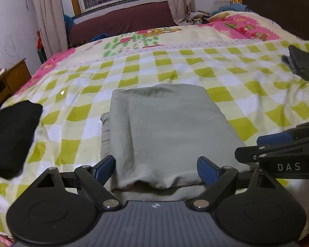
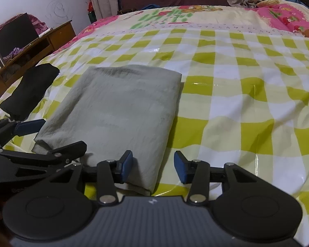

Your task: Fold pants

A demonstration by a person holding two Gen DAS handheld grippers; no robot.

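The folded grey pants point(image 1: 164, 131) lie near the front edge of the checked bed cover point(image 1: 195, 65), and the left gripper point(image 1: 156, 167) and right gripper point(image 2: 153, 165) stand open over them, holding nothing.

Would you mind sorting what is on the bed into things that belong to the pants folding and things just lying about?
Belongs to the job:
grey pants, folded
left gripper
right gripper

Lying about:
black folded garment
dark garment
checked sheet
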